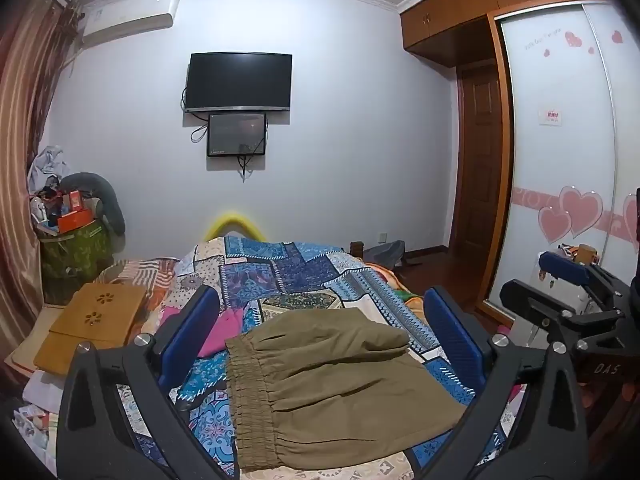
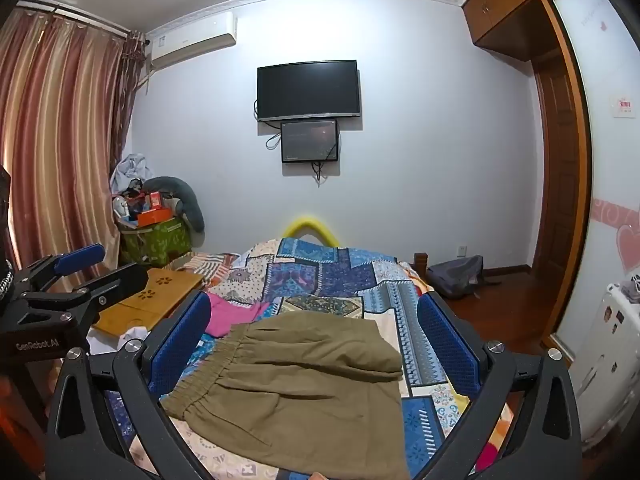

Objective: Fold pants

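Olive-brown pants (image 1: 320, 384) lie folded on the patchwork bedspread (image 1: 288, 268), elastic waistband to the left. My left gripper (image 1: 320, 308) is open, held above the pants and apart from them, blue pads on either side. In the right wrist view the same pants (image 2: 304, 384) lie below my right gripper (image 2: 314, 312), which is open and empty too. The right gripper (image 1: 560, 276) shows at the right edge of the left wrist view; the left gripper (image 2: 92, 268) shows at the left of the right wrist view.
A pink garment (image 1: 224, 332) lies left of the pants. A wooden lap tray (image 1: 92, 324) sits at the bed's left side. A cluttered green bin (image 1: 74, 252) stands in the corner by the curtain. A wardrobe (image 1: 560, 140) and a grey bag (image 2: 456, 276) stand to the right.
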Demonstrator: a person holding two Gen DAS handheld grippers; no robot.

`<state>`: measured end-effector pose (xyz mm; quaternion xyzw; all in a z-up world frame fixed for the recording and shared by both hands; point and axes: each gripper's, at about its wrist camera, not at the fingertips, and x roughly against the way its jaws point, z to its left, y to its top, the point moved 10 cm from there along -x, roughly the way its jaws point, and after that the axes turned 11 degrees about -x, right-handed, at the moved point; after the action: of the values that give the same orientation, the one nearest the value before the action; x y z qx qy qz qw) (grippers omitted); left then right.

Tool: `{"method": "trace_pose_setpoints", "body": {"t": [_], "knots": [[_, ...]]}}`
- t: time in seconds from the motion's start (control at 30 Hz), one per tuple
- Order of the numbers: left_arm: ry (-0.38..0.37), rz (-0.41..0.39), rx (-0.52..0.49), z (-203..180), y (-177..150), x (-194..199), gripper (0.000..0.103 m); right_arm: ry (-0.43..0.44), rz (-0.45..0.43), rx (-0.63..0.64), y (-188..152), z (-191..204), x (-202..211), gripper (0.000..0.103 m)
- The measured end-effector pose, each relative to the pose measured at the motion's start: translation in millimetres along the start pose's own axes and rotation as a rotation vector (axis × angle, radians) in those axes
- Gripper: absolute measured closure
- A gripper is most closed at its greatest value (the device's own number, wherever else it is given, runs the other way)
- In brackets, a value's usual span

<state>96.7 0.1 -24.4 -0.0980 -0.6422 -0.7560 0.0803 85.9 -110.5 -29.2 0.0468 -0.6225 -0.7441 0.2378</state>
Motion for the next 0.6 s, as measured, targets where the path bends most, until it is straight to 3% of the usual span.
{"method": "trace_pose_setpoints", "body": {"t": [0.6], "knots": [[-0.004,-0.027,-0.003,-1,6,6,0.0,-0.002,0.004,-0.006,-2,-3,-1,0.0]]}}
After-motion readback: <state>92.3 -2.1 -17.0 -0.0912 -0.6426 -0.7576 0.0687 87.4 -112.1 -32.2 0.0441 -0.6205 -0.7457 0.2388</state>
